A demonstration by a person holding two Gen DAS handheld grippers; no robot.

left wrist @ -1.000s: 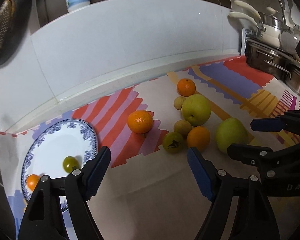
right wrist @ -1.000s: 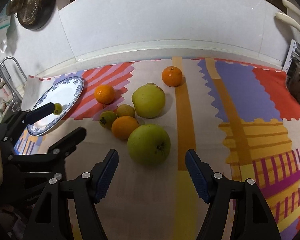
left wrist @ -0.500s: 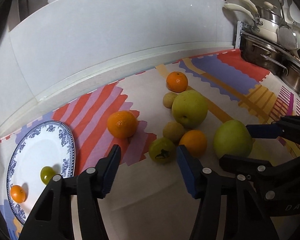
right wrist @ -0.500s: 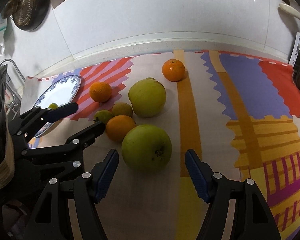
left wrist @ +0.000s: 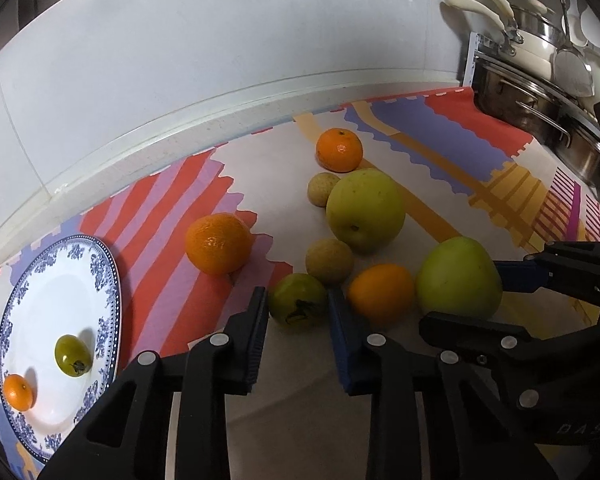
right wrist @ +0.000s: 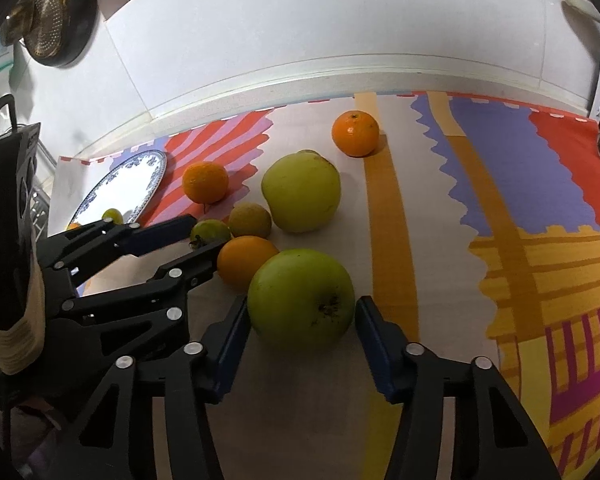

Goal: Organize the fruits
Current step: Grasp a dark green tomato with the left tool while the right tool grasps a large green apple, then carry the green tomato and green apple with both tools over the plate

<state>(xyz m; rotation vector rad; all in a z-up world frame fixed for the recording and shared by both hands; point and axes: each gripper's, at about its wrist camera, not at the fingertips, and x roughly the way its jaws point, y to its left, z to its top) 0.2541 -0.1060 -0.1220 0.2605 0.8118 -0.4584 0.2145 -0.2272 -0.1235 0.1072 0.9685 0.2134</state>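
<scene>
Two small fruits (left wrist: pixel 73 356) on plate (left wrist: pixel 100 272)

Four oranges (left wrist: pixel 218 243), two green tomatoes (left wrist: pixel 298 300), two pears (left wrist: pixel 365 210), perhaps two small tan fruits (left wrist: pixel 329 260), one plate (left wrist: pixel 100 264).

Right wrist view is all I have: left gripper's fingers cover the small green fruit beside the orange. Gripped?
Observer: Yes. In the left wrist view the left gripper jaws have just been closing; both pads press the small green tomato.
Operator: Plate contents?
Observer: The blue-patterned white plate holds a second green tomato and a small orange mandarin, apart.
Operator: Behind the big yellow-green pear?
Observer: A small tan round fruit, beside it.
</scene>
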